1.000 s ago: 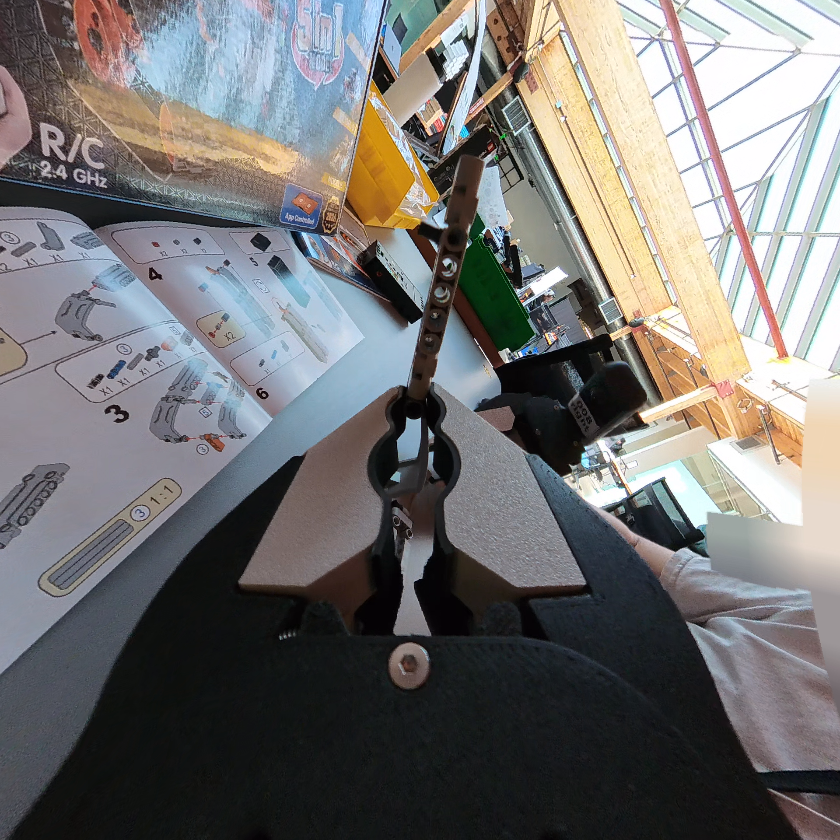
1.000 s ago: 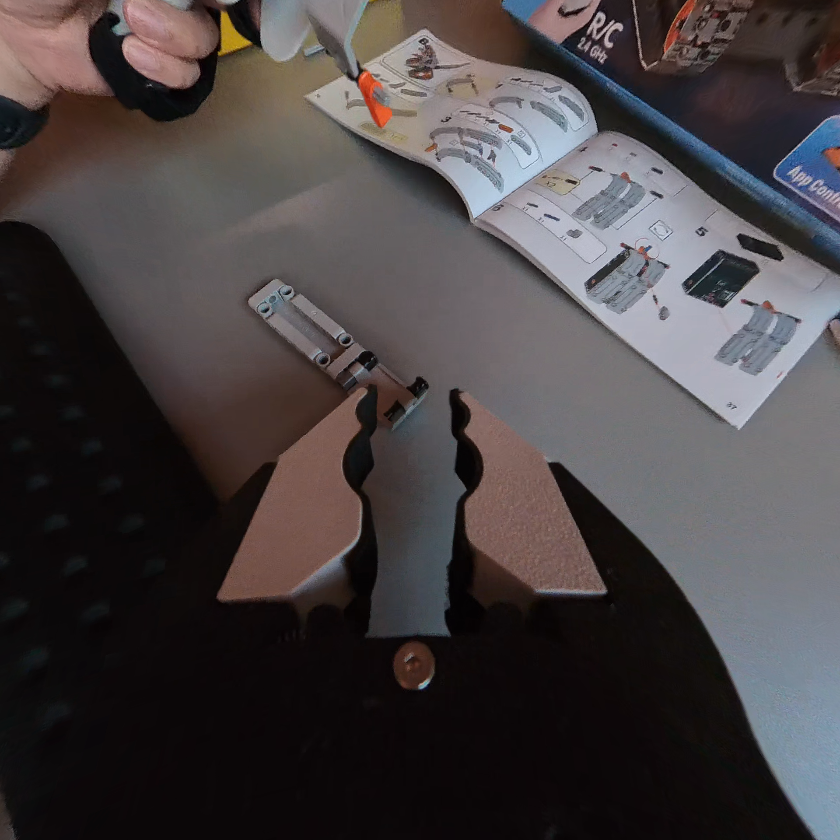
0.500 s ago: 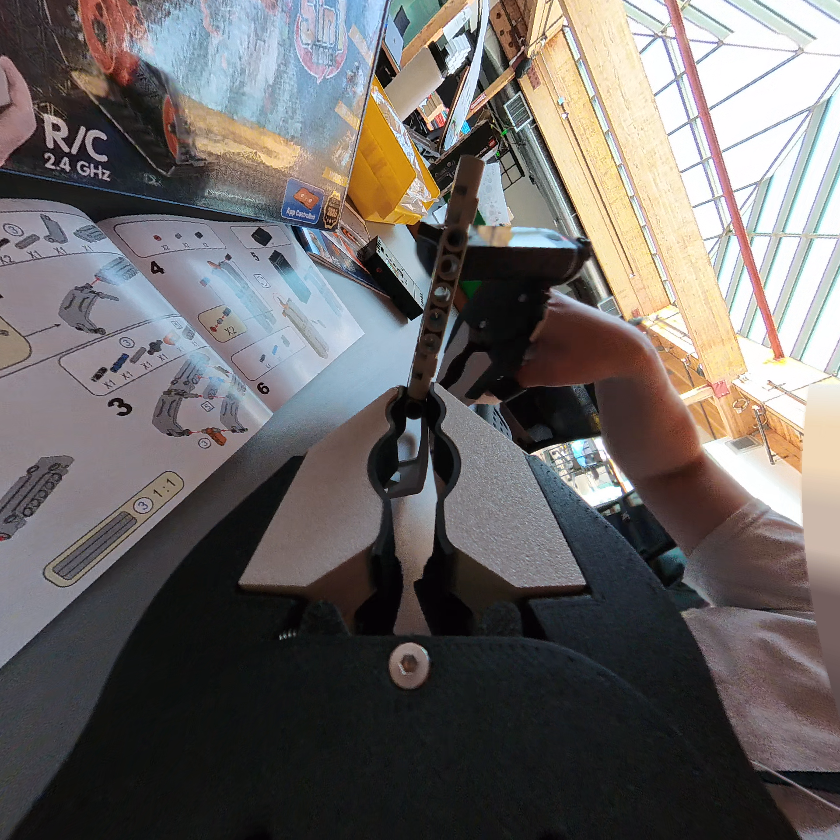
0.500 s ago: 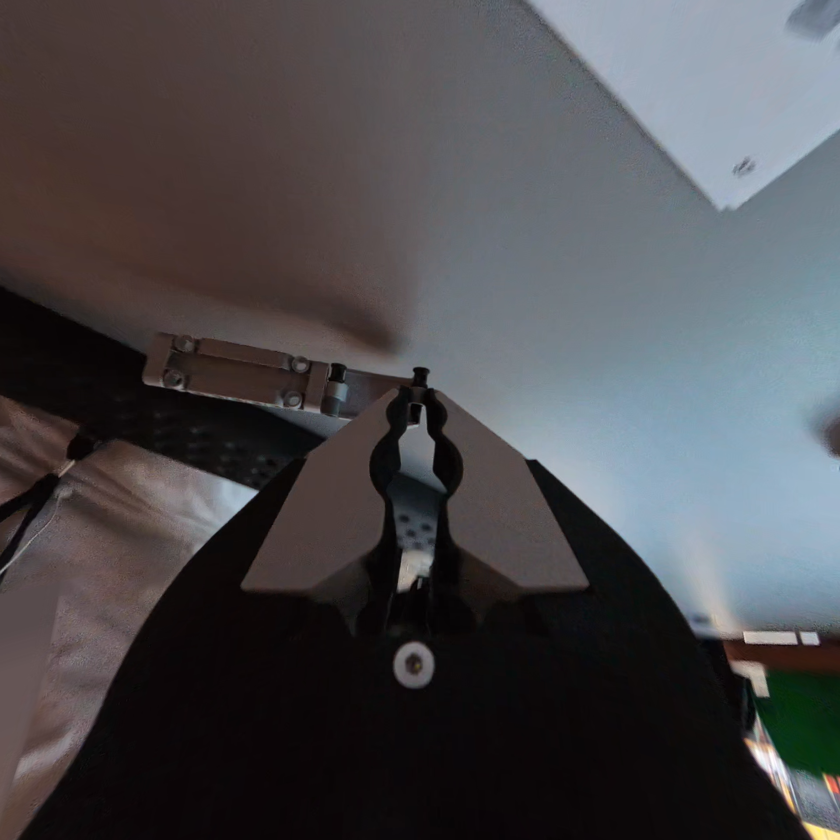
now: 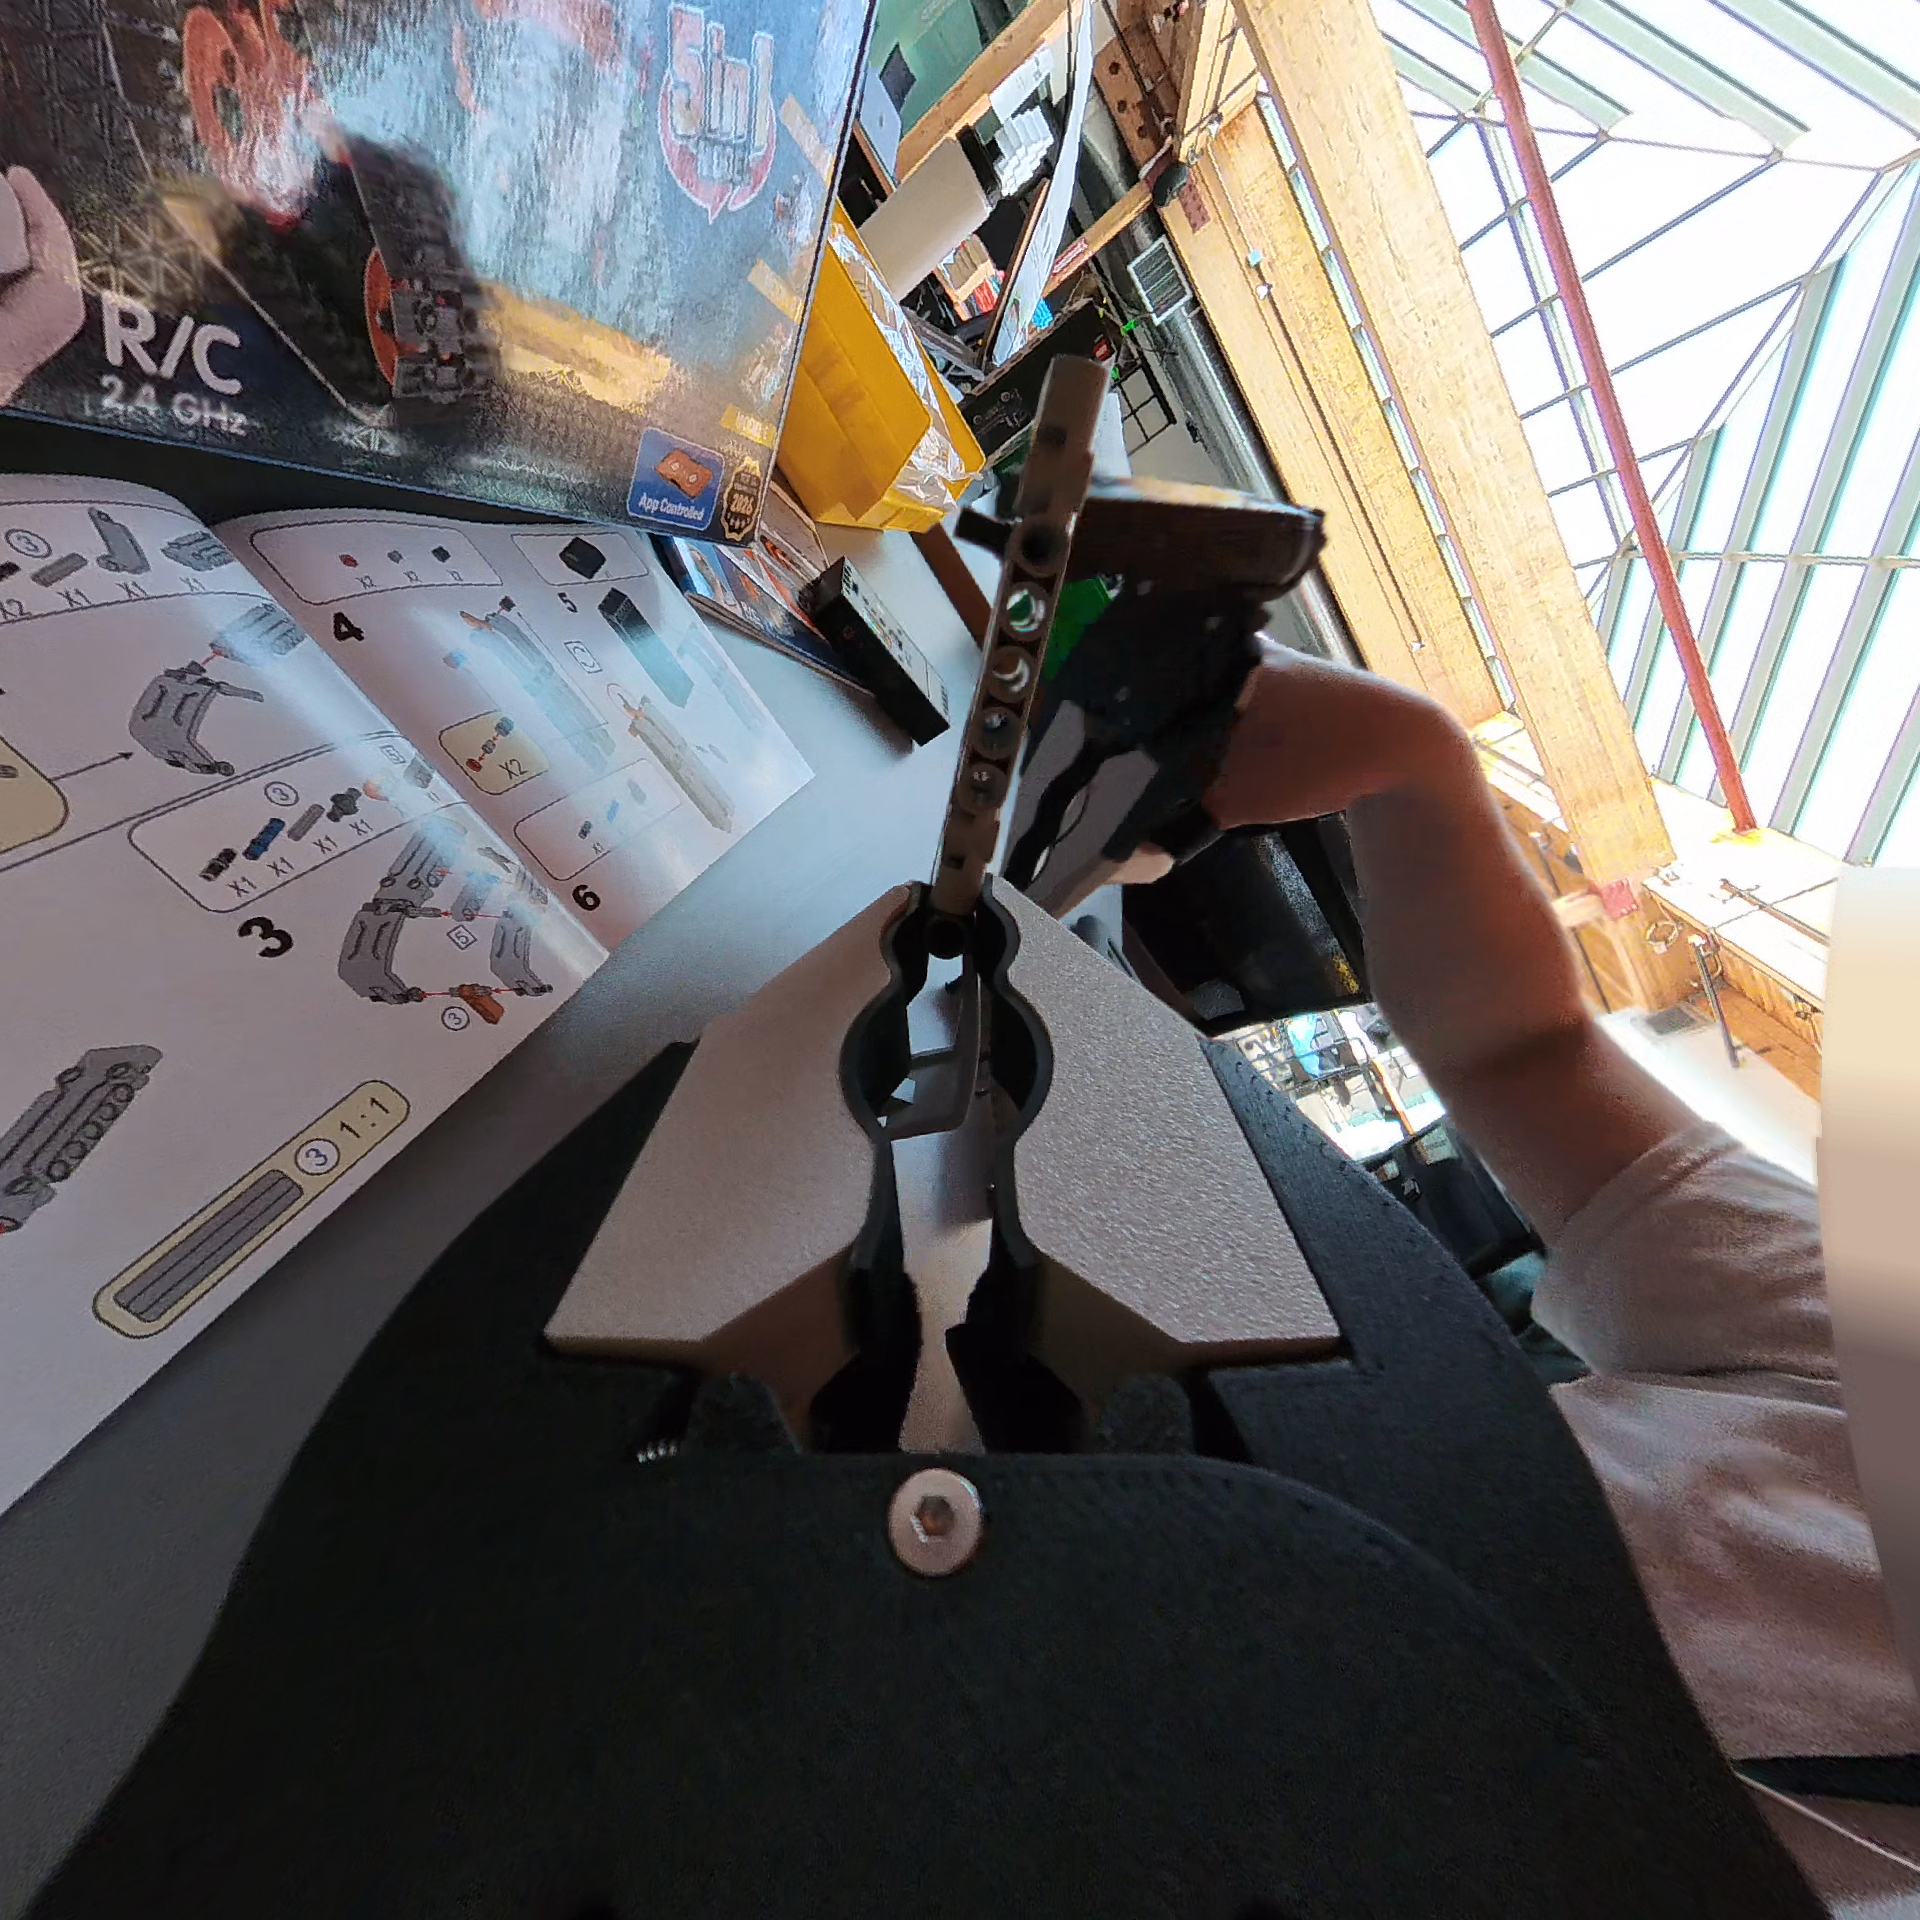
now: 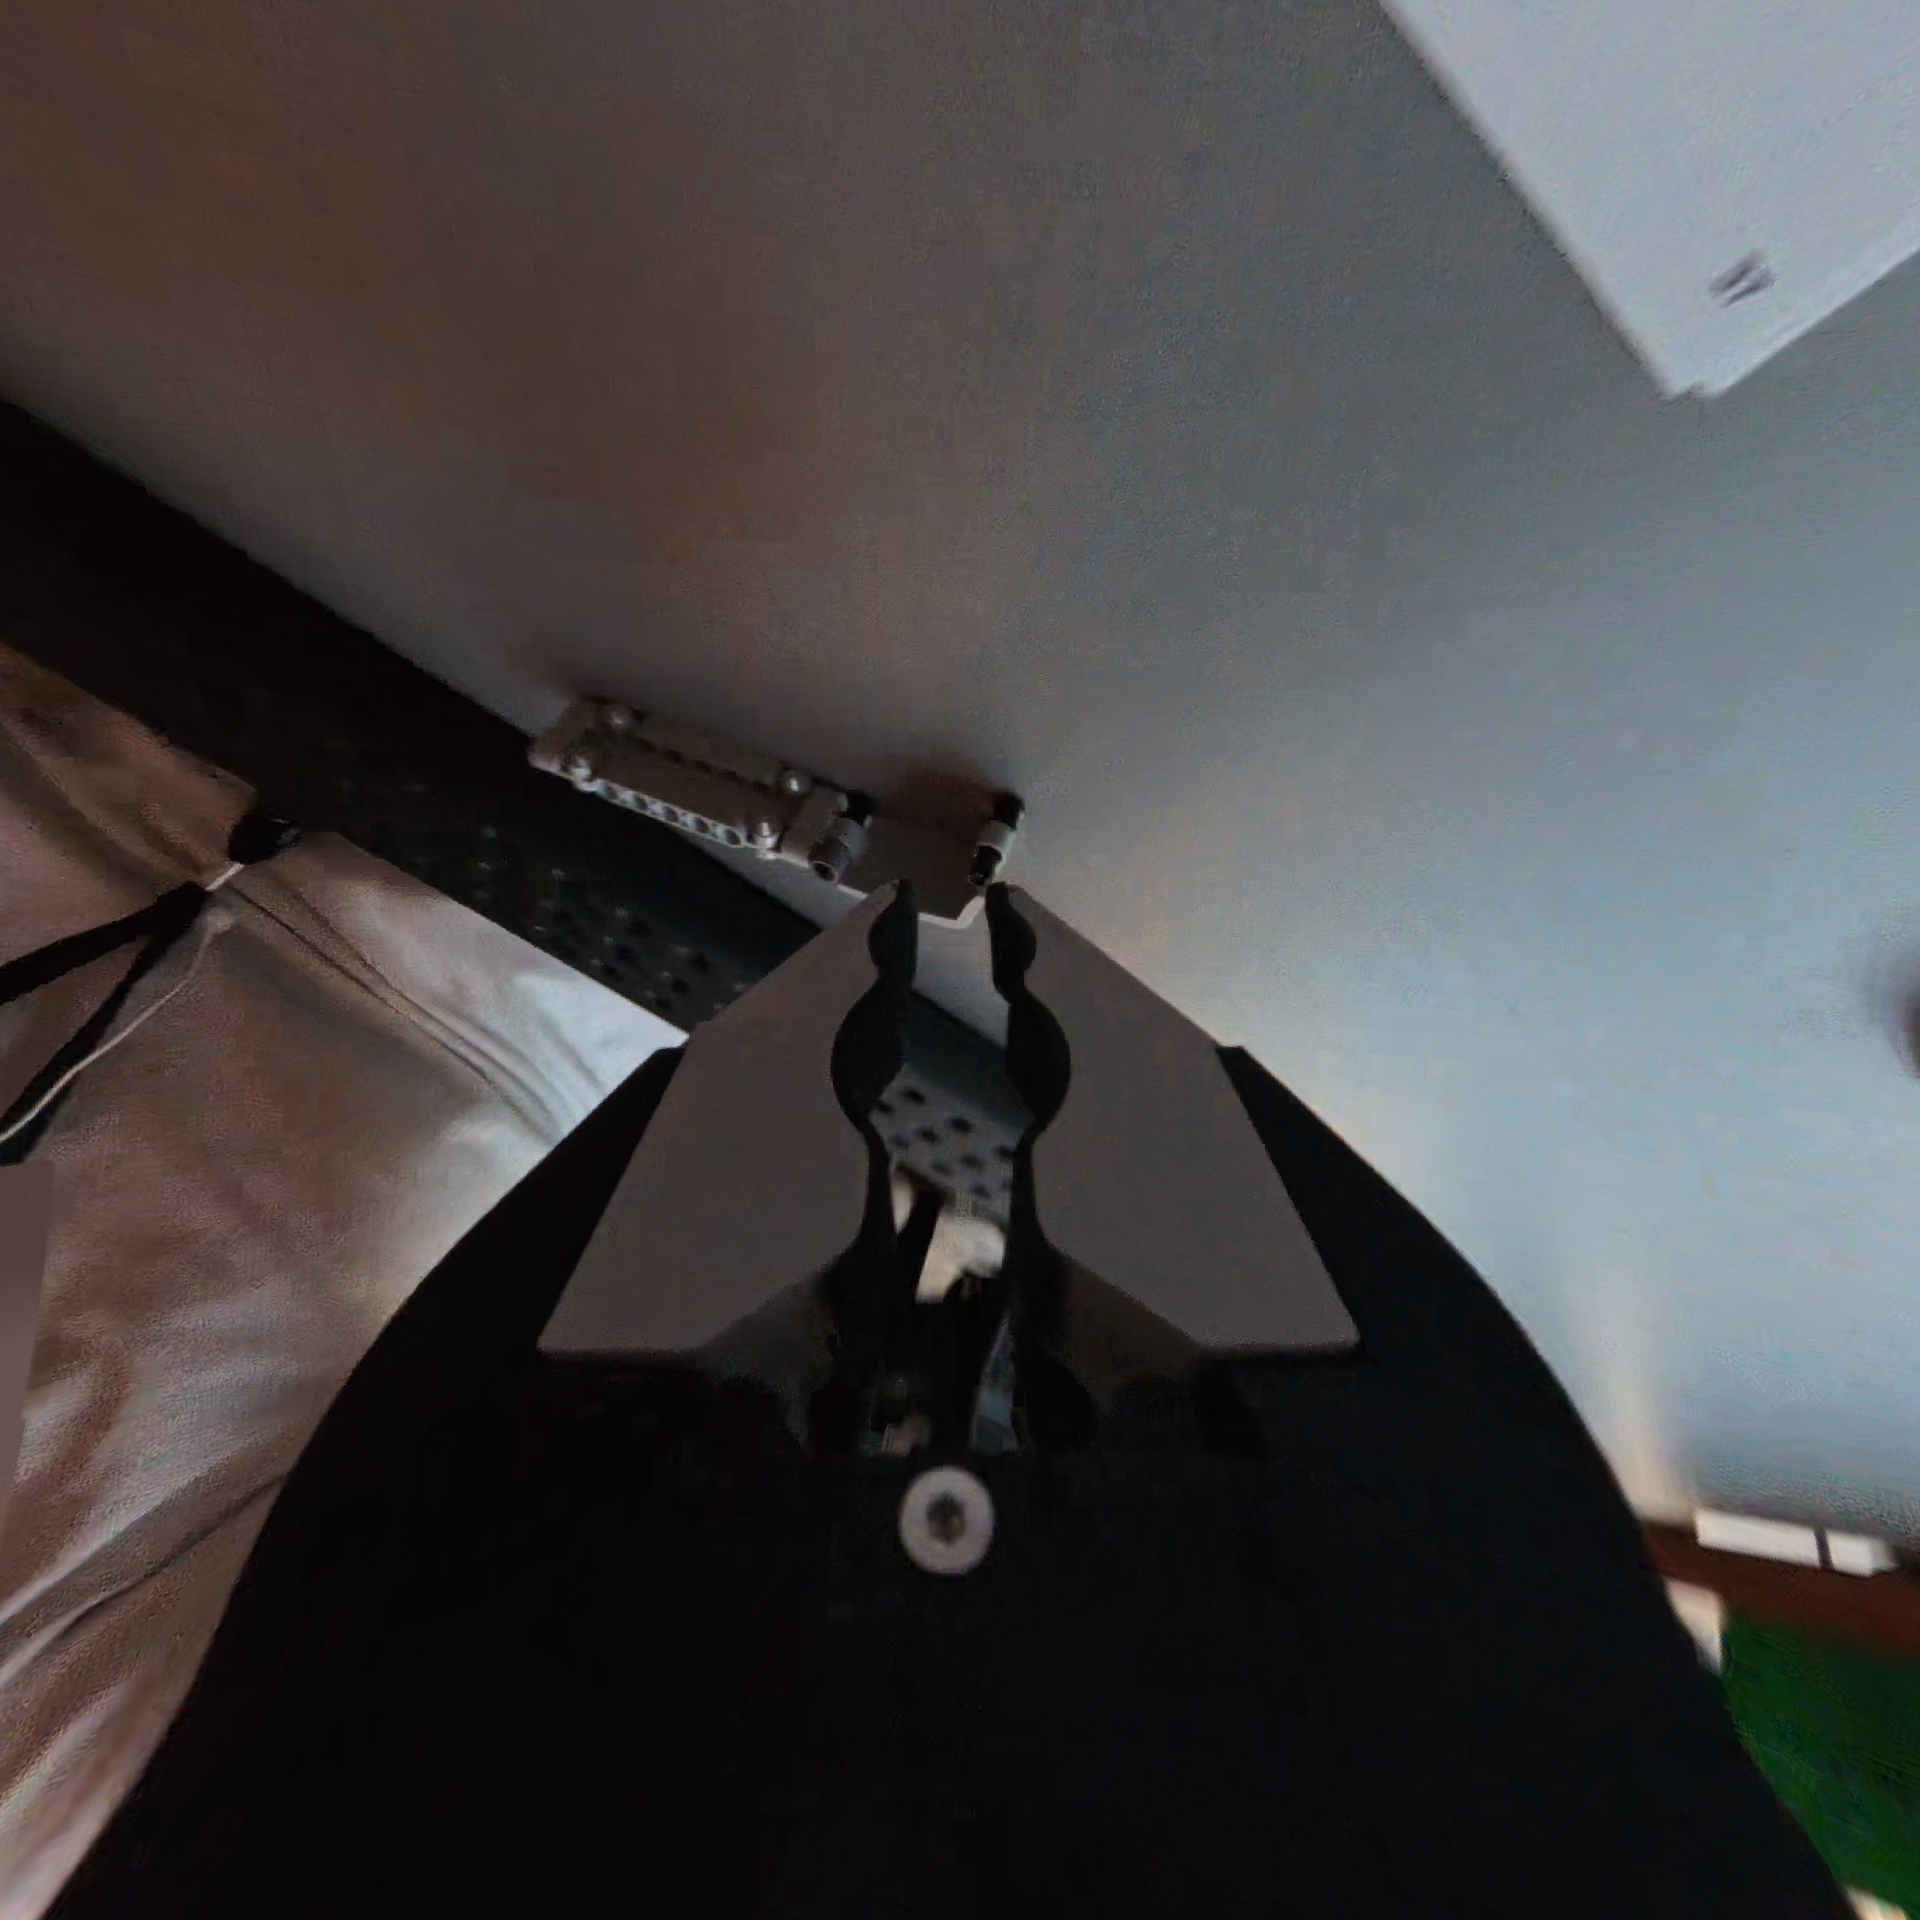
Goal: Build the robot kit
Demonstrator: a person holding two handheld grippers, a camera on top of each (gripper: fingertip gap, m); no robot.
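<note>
Right now the left gripper (image 5: 948, 914) is clenched on one long grey beam (image 5: 1010, 675) with a row of round holes. The beam stands up out of the fingertips, and its long side runs up and away from the fingers, leaning a little to the right. Its low end sits pinched between the two fingers (image 5: 790, 1122), and the rest sticks out past them into the air. Five holes can be counted along the beam.

Just behind the beam, the other gripper shows with a hand (image 5: 1340, 748) around it. It is very near the beam, but I cannot tell if it touches.

On the grey desk (image 5: 821, 862) to the left lies one open booklet (image 5: 312, 831) with pictures of steps. Behind it stands one big toy box (image 5: 436, 239). One yellow bin (image 5: 862, 416) sits farther back, and one small black box (image 5: 883, 665) lies on the desk near it.

In the right wrist view, which is blurry, the right gripper (image 6: 945, 899) has its fingers (image 6: 748, 1122) a little apart, with nothing between the tips. One built grey part (image 6: 717, 805) lies on the desk (image 6: 1247, 623), long and flat, running from left to right. Its right end is just past the fingertips, very close, but not held. Two small black pegs stick out near that end. One white corner of the booklet (image 6: 1683, 156) shows at the top right. A pale sleeve (image 6: 260, 1143) fills the lower left.
</note>
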